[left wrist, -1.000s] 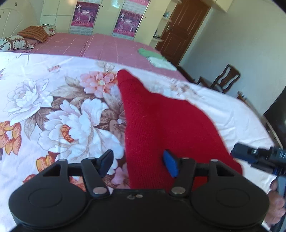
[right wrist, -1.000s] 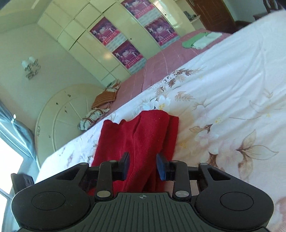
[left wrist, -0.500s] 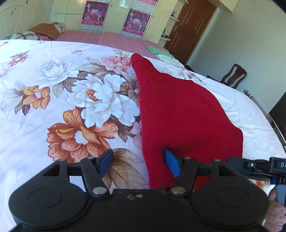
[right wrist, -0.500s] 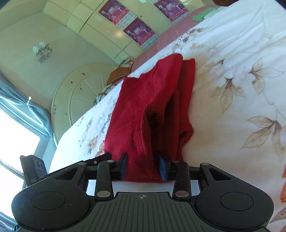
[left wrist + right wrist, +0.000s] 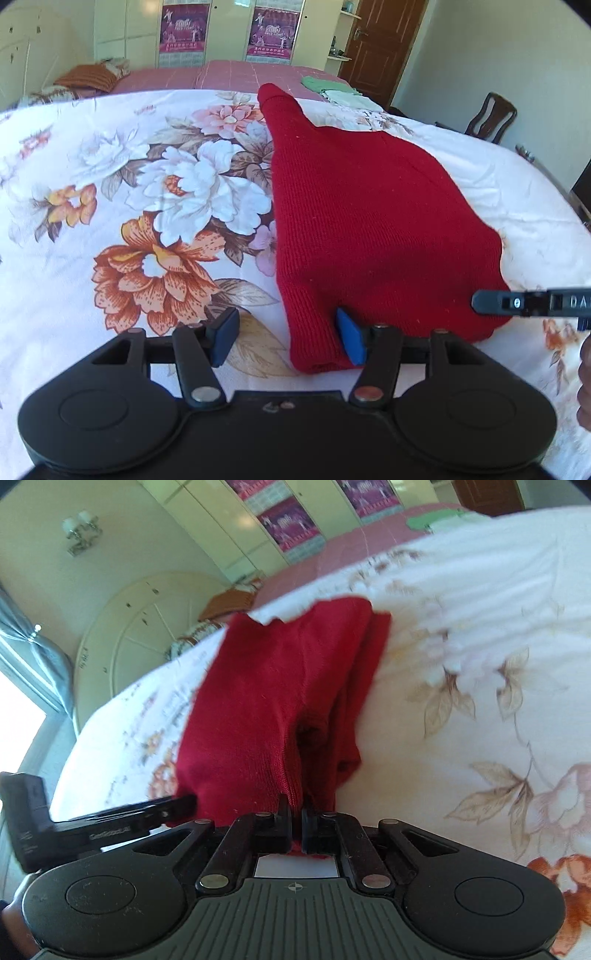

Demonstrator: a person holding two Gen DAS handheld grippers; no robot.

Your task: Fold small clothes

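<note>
A red knitted garment [image 5: 373, 221] lies on the floral bedsheet [image 5: 110, 206], folded lengthwise, one sleeve reaching toward the far edge. My left gripper [image 5: 288, 338] is open; the garment's near left corner lies between its blue pads, against the right pad [image 5: 349, 338]. In the right wrist view the garment [image 5: 280, 686] shows in bunched layers. My right gripper [image 5: 295, 821] is shut on its near edge. The right gripper's finger also shows in the left wrist view [image 5: 532, 302] at the garment's near right corner.
A pink bedspread [image 5: 229, 75] lies beyond the sheet with green and white folded clothes [image 5: 332, 88] on it. Pillows [image 5: 88, 77] sit at far left. A wooden chair [image 5: 491, 116] and a brown door [image 5: 376, 44] stand at right.
My right gripper has closed on the garment's near edge. My left gripper has moved in toward the garment's near left corner and stays open.
</note>
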